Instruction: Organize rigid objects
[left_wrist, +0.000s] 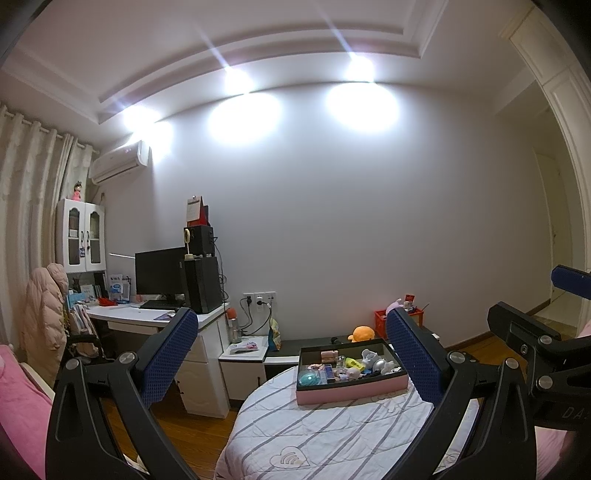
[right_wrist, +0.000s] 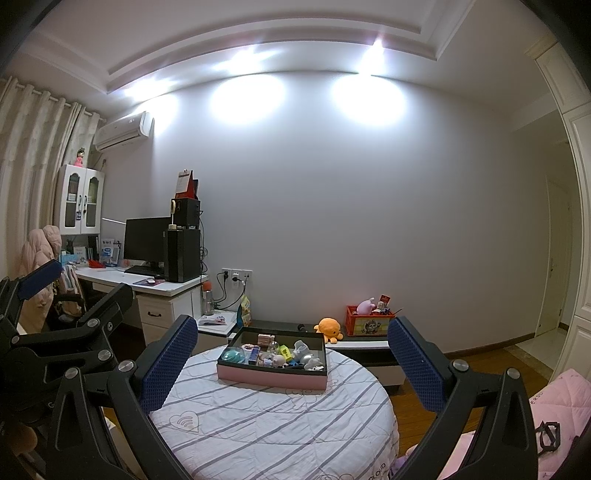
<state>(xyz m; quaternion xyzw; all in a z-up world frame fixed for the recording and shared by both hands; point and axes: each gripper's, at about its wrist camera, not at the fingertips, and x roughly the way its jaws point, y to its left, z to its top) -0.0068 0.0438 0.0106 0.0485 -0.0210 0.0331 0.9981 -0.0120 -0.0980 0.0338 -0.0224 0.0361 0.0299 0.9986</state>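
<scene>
We hover, left tool (left_wrist: 291, 354) and right tool (right_wrist: 291, 358) both wide, empty; next, reaching the far toy box (right_wrist: 271, 374).

Both grippers, left gripper (left_wrist: 291, 354) and right gripper (right_wrist: 291, 360), are chunky black frames with blue dimpled pads (left_wrist: 168, 356) (round silver screws at the joints).

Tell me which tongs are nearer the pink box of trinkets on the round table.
Neither clearly; it looks about equal. The left tongs stand open, back from the pink box, which sits toward their right finger. The right tongs stand open too, with the box centred slightly left.
</scene>
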